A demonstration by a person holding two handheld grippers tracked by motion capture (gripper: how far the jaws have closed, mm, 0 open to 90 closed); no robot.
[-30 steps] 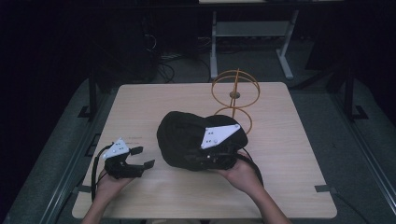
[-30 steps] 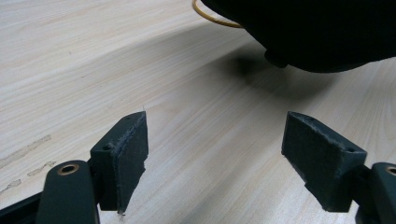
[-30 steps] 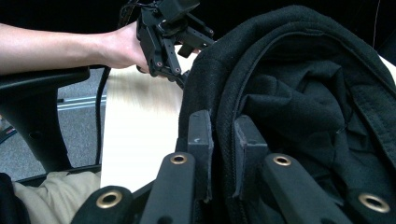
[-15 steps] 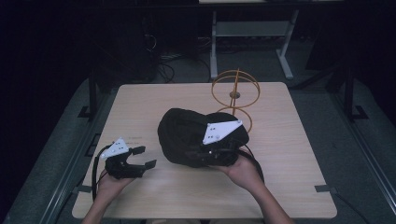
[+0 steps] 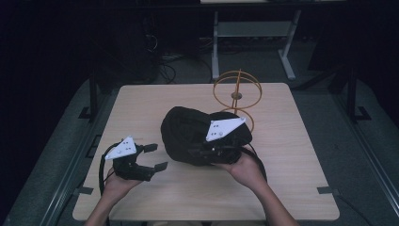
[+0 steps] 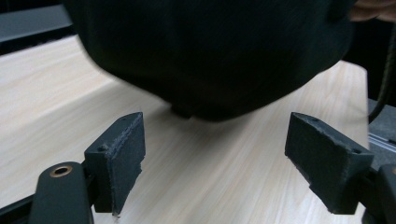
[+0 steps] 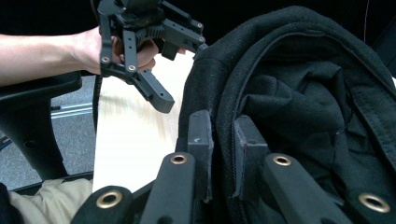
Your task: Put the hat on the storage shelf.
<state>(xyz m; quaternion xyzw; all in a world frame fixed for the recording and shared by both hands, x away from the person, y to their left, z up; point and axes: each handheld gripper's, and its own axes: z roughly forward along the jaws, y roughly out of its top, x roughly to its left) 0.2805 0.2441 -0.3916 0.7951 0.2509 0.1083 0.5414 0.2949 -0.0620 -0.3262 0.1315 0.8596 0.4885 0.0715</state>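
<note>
High view: compared with one second ago, the left tool (image 5: 153, 157) has risen a little from the lower left of the frame and moved toward the black bag (image 5: 188, 136), while the right tool (image 5: 207, 151) has kept its place. The bag lies at the middle of the counter (image 5: 291, 188), just in front of the orange wire stand (image 5: 237, 94). In the right gripper view, the right tool (image 7: 223, 140) is closed narrow on the rim of the bag beside its zipper, so the opening is held. The left tool (image 6: 215, 154) stands wide with nothing between its pads. I judge that it is going for a second grip on the bag. The long axis of the bag runs left to right across the frame, and its open mouth seems to point to the lower right, toward the right hand (image 5: 244, 167).
</note>
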